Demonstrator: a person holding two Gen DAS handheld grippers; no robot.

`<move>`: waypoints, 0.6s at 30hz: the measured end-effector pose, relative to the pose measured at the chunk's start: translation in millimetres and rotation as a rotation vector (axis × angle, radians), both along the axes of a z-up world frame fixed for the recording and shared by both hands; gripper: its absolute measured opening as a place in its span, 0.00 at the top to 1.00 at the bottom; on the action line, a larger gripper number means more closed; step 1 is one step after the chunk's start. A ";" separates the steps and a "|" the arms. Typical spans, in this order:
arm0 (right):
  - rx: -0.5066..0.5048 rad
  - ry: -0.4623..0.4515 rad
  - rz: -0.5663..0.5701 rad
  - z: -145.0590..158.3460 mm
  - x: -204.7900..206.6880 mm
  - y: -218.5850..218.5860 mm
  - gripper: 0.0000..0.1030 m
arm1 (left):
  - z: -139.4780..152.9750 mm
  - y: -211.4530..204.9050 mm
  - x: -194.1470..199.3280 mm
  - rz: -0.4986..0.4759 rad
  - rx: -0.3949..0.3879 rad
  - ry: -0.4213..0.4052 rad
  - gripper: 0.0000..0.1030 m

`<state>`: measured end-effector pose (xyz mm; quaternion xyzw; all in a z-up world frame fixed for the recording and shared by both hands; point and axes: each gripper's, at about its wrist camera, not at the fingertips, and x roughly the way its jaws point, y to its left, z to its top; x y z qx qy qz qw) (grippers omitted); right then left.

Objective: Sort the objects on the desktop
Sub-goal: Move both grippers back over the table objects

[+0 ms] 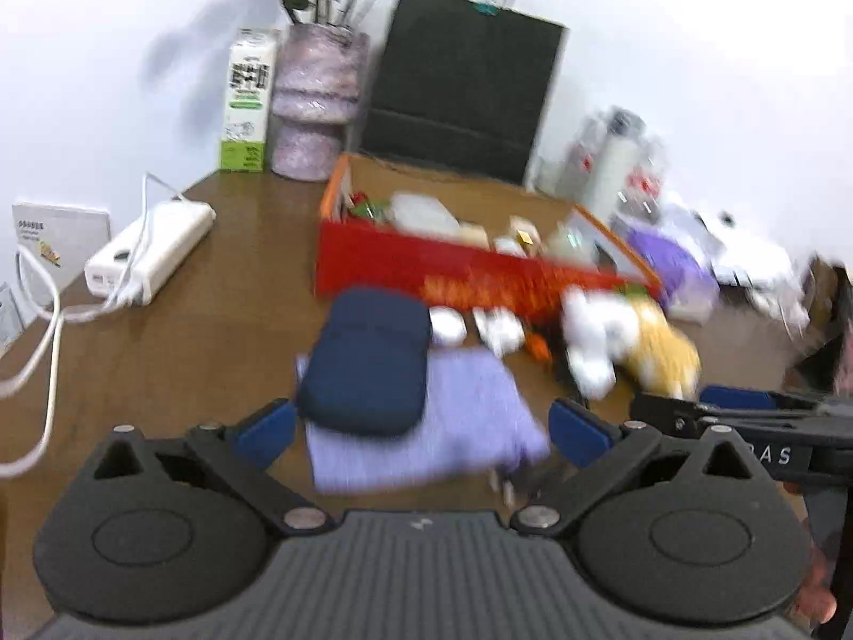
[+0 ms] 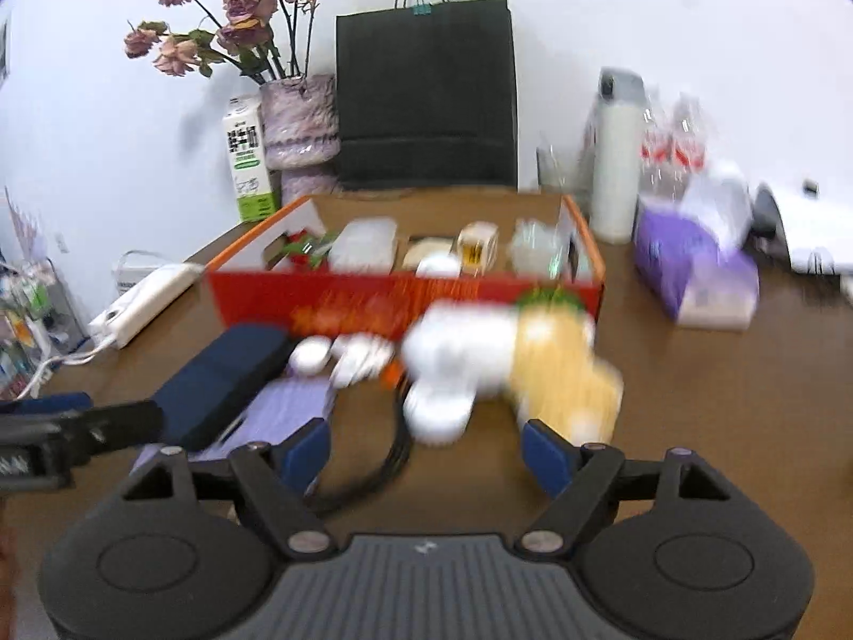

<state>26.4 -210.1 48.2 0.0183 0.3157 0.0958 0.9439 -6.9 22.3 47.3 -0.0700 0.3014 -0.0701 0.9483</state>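
A navy pouch lies partly on a lilac cloth, just ahead of my left gripper, which is open with neither pad touching either. Behind them stands a red open box holding several small items. Two small white objects sit in front of the box. A white and yellow plush toy lies ahead of my right gripper, open and holding nothing. A black cable loops on the table between its fingers. Both views are blurred.
At the back stand a black paper bag, a vase of dried roses and a green and white carton. A white power strip with cables lies left. A purple tissue pack and a white bottle stand right.
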 end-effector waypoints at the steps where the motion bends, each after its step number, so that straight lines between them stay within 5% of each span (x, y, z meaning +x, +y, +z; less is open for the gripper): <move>1: 0.006 -0.005 0.005 -5.8 -11.0 1.6 0.24 | -5.0 -0.9 -7.8 -0.008 0.016 0.003 0.00; 10: -0.042 -0.061 0.065 -32.9 -75.8 13.1 0.17 | -31.2 -19.3 -58.6 0.046 0.157 -0.104 0.00; 18: 0.023 -0.135 0.014 -37.3 -89.0 2.6 0.16 | -35.2 -22.5 -55.4 0.027 0.169 -0.082 0.00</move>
